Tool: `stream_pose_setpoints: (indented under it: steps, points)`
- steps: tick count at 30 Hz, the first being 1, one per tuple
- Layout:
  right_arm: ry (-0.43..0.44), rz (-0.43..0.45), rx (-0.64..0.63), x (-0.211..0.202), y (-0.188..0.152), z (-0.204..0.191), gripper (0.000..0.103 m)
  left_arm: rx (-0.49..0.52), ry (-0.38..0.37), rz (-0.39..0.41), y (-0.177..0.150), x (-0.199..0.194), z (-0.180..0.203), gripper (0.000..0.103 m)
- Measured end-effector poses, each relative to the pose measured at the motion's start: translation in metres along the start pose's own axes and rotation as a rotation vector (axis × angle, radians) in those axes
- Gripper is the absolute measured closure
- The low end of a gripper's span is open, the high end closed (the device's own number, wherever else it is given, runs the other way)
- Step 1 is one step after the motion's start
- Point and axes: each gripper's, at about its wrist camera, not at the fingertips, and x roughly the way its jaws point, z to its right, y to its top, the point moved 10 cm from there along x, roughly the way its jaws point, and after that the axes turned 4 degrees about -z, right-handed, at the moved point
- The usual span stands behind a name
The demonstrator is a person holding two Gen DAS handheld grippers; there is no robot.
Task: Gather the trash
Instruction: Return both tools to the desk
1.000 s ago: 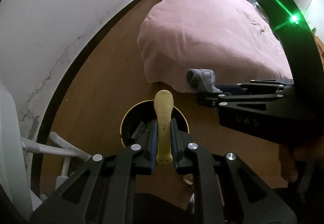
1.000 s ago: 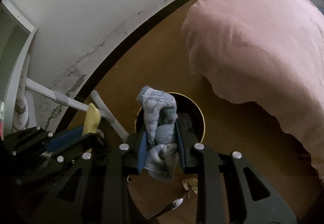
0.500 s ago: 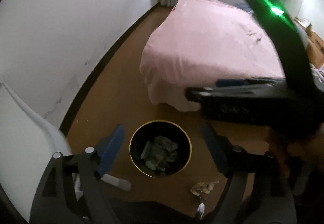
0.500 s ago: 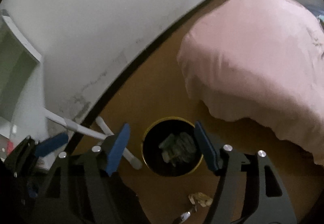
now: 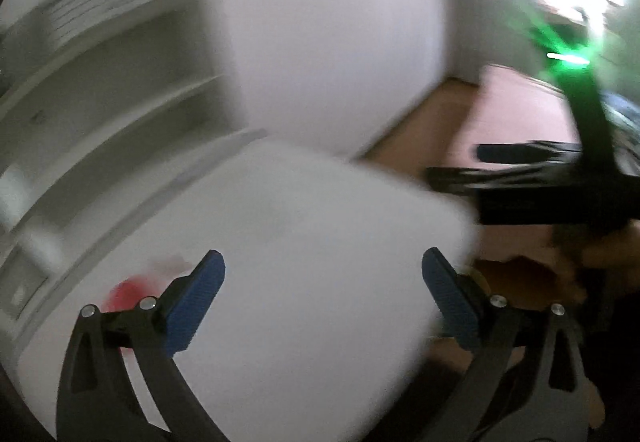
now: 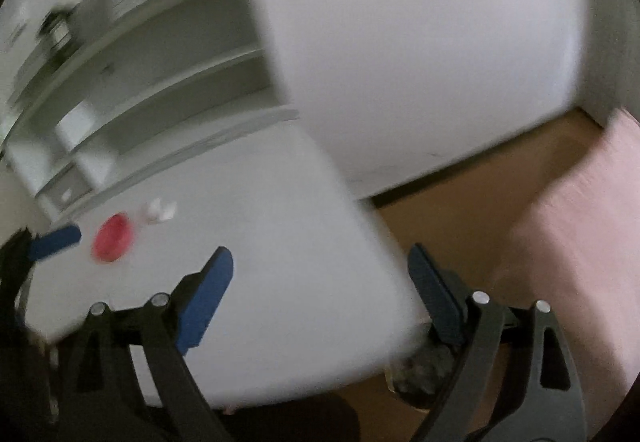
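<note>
Both views are blurred by motion. My left gripper point(image 5: 323, 284) is open and empty above a white desk top point(image 5: 304, 226). My right gripper point(image 6: 320, 278) is open and empty over the same desk point(image 6: 280, 210), and it shows from the side in the left wrist view point(image 5: 472, 162). A round red item point(image 6: 113, 237) and a small white crumpled piece point(image 6: 160, 211) lie on the desk at the left; the red item also shows in the left wrist view point(image 5: 124, 294). The edge of the black bin point(image 6: 416, 382) with trash inside peeks out below the desk's corner.
White shelves point(image 6: 160, 90) rise behind the desk against the white wall point(image 6: 420, 42). The pink bed point(image 6: 580, 242) stands at the right across the brown wood floor point(image 6: 480, 194). My left gripper's blue fingertip point(image 6: 54, 242) shows at the left edge of the right wrist view.
Both grippers let go of the yellow piece and the grey sock into the bin, opened, then swung up and left from the bin to above the white desk.
</note>
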Motion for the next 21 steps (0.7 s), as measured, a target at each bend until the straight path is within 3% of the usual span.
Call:
stream_pose_setpoints:
  steps: [3, 6, 8, 13, 21]
  points:
    - [0.077, -0.050, -0.143, 0.034, 0.011, -0.075, 0.017, -0.139, 0.168, -0.053, -0.038, -0.007, -0.096, 0.007]
    - [0.122, -0.113, -0.263, 0.071, 0.013, -0.131, 0.017, -0.241, 0.267, -0.095, -0.072, -0.016, -0.156, 0.007]
    - [0.125, -0.150, -0.332, 0.093, 0.014, -0.157, 0.017, -0.288, 0.296, -0.121, -0.091, -0.020, -0.179, 0.007]
    - [0.126, -0.210, -0.419, 0.132, 0.015, -0.193, 0.017, -0.340, 0.304, -0.161, -0.112, -0.017, -0.197, 0.007]
    - [0.099, -0.274, -0.444, 0.180, 0.019, -0.195, 0.022, -0.309, 0.281, -0.204, -0.122, 0.020, -0.203, 0.007]
